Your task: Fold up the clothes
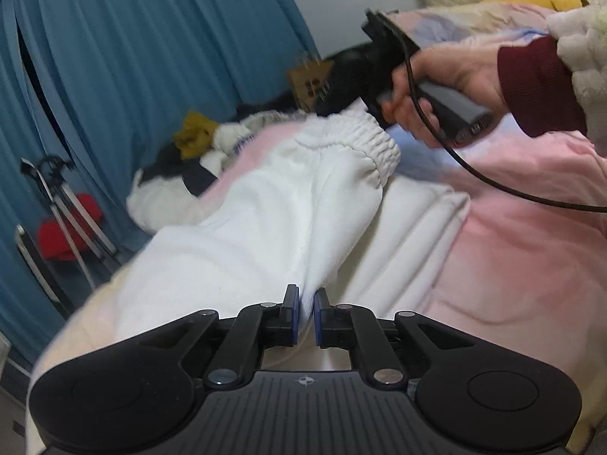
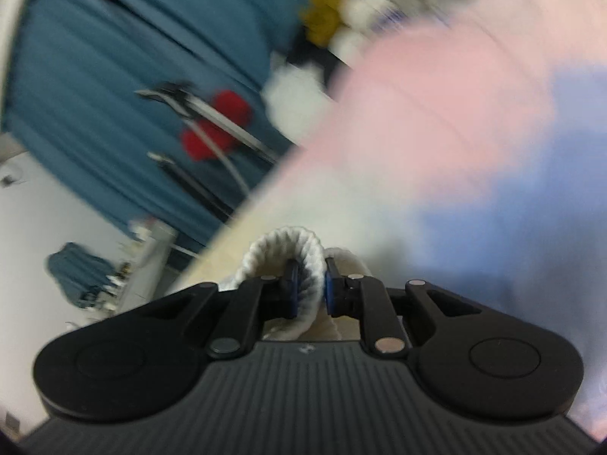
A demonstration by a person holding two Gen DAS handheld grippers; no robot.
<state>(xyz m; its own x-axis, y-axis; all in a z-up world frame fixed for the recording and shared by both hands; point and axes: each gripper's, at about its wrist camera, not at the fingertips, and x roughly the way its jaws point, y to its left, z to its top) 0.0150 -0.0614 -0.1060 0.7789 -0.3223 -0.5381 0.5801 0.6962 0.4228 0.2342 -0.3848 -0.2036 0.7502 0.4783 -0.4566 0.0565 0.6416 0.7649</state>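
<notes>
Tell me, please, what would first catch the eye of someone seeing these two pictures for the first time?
The white sweatpants stretched across the pink and blue bedding dominate the left wrist view, pinched at the near end by the left gripper. At the upper right a hand in a maroon cuff holds the other tool. In the blurred right wrist view, the right gripper clamps the ribbed elastic waistband.

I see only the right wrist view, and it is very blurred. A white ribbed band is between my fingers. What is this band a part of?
Observer: It is the elastic waistband of a white garment, probably trousers, lying along the pink bedcover.
Operator: Where is the left gripper holding?
Observer: The left gripper pinches a fold at the other end of the same garment, far from the waistband.
</notes>
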